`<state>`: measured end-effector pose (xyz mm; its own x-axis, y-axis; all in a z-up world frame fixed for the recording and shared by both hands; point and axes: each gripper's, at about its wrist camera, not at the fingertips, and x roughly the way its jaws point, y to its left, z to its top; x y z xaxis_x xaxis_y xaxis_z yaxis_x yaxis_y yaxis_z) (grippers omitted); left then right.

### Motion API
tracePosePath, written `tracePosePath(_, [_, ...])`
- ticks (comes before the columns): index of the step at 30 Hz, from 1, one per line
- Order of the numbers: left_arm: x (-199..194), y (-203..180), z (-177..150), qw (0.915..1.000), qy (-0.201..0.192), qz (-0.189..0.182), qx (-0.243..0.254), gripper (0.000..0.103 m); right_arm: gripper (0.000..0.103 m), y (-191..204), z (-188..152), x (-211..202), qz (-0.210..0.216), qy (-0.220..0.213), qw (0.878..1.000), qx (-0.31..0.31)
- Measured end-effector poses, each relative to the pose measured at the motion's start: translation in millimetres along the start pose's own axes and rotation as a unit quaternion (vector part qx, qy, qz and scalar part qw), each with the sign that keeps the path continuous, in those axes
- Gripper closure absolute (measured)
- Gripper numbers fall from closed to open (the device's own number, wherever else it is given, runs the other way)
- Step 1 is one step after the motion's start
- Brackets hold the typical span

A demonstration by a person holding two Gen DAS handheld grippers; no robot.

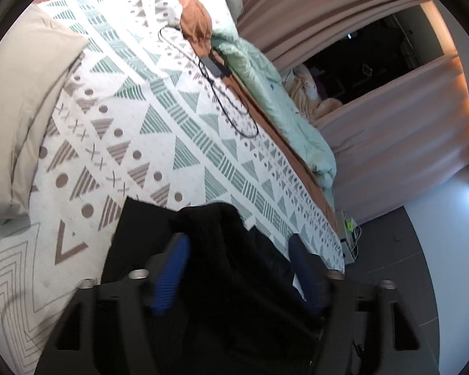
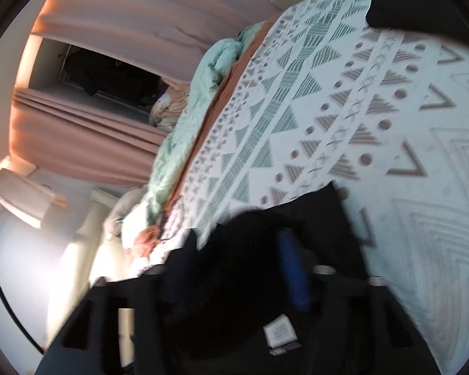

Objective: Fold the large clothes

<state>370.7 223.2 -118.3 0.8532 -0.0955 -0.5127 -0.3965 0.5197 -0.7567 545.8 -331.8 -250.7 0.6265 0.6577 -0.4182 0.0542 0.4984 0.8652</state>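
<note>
A black garment lies bunched on the patterned bedspread, directly between the blue-padded fingers of the left gripper, whose jaws stand wide with the cloth filling the gap; whether they pinch it I cannot tell. In the right wrist view the same garment is piled over the right gripper, a white label lying close under the camera; one blue pad shows, the other is blurred and half buried, so its state is unclear. Ahead of the left gripper a black cable loops across the bedspread. To its left sits a beige pillow; to its right, a mint duvet and pink curtains.
</note>
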Motion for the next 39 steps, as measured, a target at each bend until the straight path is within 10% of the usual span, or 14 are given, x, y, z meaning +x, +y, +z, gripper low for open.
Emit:
tracePosePath(17, [-43,49,-28,0.9944,0.022,0.088,0.055,0.019,0.039,-25,-29,-36,-0.091,0.049,0.991,-0.090])
tracePosePath(26, [-34,87,-71,0.9862,0.075,0.126,0.078,0.044,0.039,-44,-65,-40,-0.121,0.085,0.982,-0.121])
tracePosePath(28, [-30,94,-76,0.9847,0.088,0.130,0.075,0.058,0.045,-52,-69,-40,-0.136,0.085,0.980,-0.117])
tracePosePath(33, [-30,91,-78,0.9841,0.090,0.125,0.088,0.085,0.095,-57,-65,-47,-0.134,0.066,0.982,-0.115])
tracePosePath(39, [-28,80,-72,0.9847,0.075,0.125,0.096,0.099,0.098,-37,-61,-50,-0.119,0.048,0.981,-0.146])
